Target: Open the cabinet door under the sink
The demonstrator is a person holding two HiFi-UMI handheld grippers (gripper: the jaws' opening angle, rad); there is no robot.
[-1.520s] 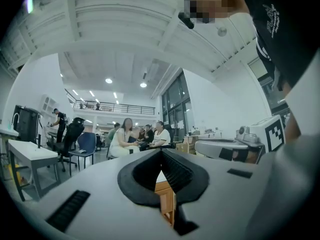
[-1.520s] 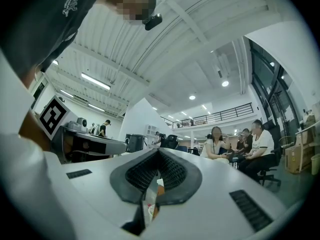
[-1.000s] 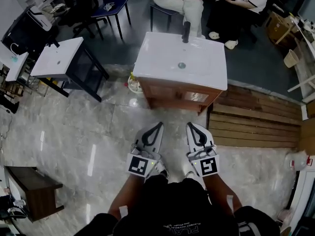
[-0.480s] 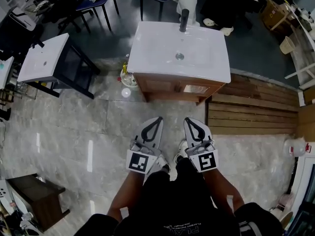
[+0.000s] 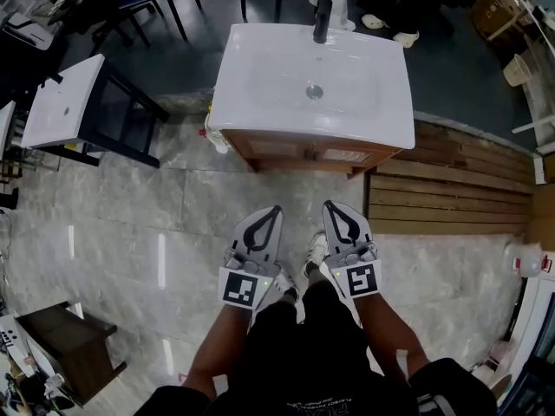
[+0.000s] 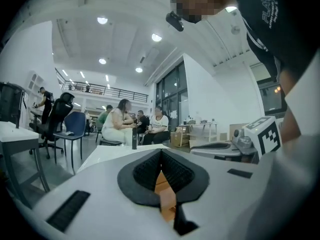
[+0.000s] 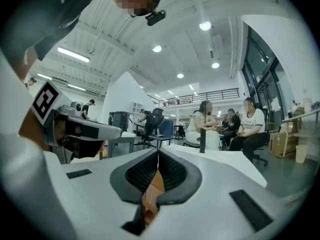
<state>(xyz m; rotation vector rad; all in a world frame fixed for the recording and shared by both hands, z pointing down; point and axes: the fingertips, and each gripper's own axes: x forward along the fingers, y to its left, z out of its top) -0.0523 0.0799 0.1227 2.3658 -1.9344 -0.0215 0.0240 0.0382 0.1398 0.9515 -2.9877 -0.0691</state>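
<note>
A person stands on a pale marble floor (image 5: 113, 224) facing a white sink (image 5: 260, 76) set on a wooden cabinet (image 5: 260, 150). Over the last second they have stepped closer. The sink now fills more of the head view and sits nearer its top edge, with the black tap (image 5: 322, 20) on the far side. Both hands have come forward and lower during the walk.

The left tongs (image 5: 276, 211) and right tongs (image 5: 329, 206) are side by side, pointing level at the cabinet and still well apart from it. Each pair is fully closed, pads pressed together, holding nothing. Only the brown wood of the cabinet shows through the slit below the pads.

The door (image 5: 334, 155) is on the cabinet's near face, under the sink's front rim, and looks closed. From this steep angle no handle can be made out.

This looks like the approach, with the door still untouched. The tongs will probably need to part and sink lower before they can catch the door's edge or pull.
</note>
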